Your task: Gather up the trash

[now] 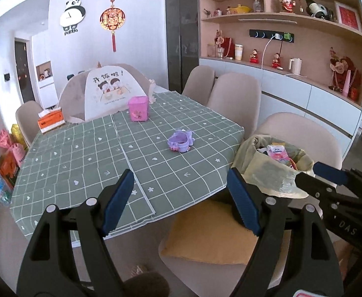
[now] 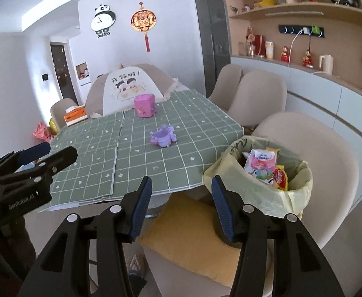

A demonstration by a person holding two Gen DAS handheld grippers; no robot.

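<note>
Both grippers, left and right, have their jaws spread and hold nothing. The lined trash bin, stuffed with wrappers, sits just right of the right jaws, beside the table.

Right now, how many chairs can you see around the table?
5. One at the far left, two side by side at the far right, one behind the bin, one nearest with a yellow cushion. The food cover may hide more.
</note>
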